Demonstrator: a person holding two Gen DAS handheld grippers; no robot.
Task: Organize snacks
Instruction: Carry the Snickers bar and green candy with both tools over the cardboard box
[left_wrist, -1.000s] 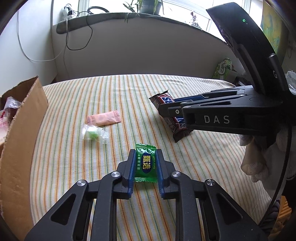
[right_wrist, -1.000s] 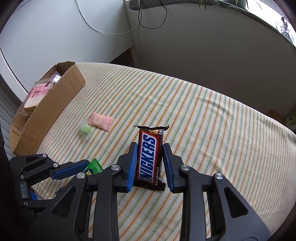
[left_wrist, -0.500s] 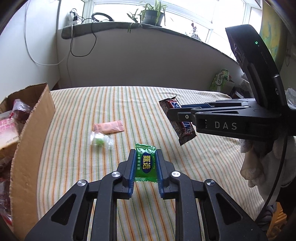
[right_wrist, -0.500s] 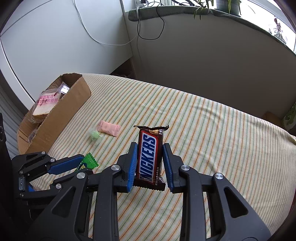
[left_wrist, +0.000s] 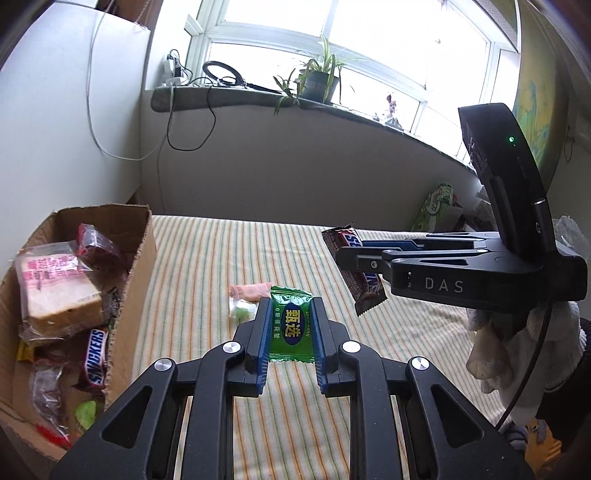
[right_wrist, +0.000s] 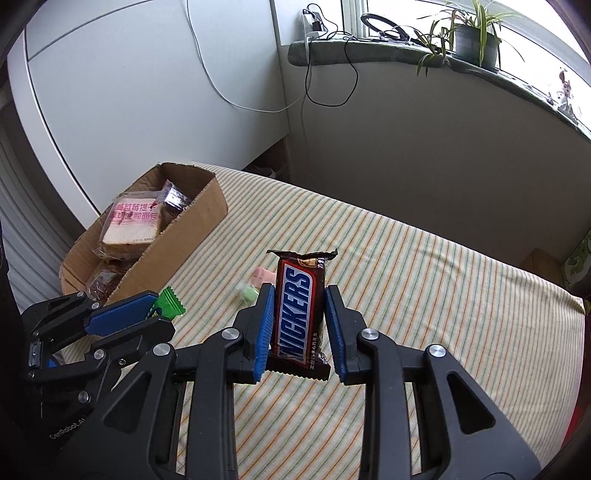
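Left claw (left_wrist: 290, 334) grips a green candy packet (left_wrist: 290, 325) above the striped bed (left_wrist: 207, 280). Right claw (right_wrist: 299, 328) clamps a Snickers bar (right_wrist: 299, 314); a cardboard box (right_wrist: 177, 247) of snacks sits left.

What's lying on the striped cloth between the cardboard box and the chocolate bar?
In the right wrist view, a pink wrapped sweet and a small clear-wrapped green candy lie between the cardboard box and the Snickers bar.

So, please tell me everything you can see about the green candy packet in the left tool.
The small glossy green plastic candy packet has a dark blue oval label with yellow Chinese characters and crimped, zigzag ends. It is flat and faces the camera, clamped at both sides between the blue pads of the left tool, lifted above the striped cloth. Only the pads touch it.
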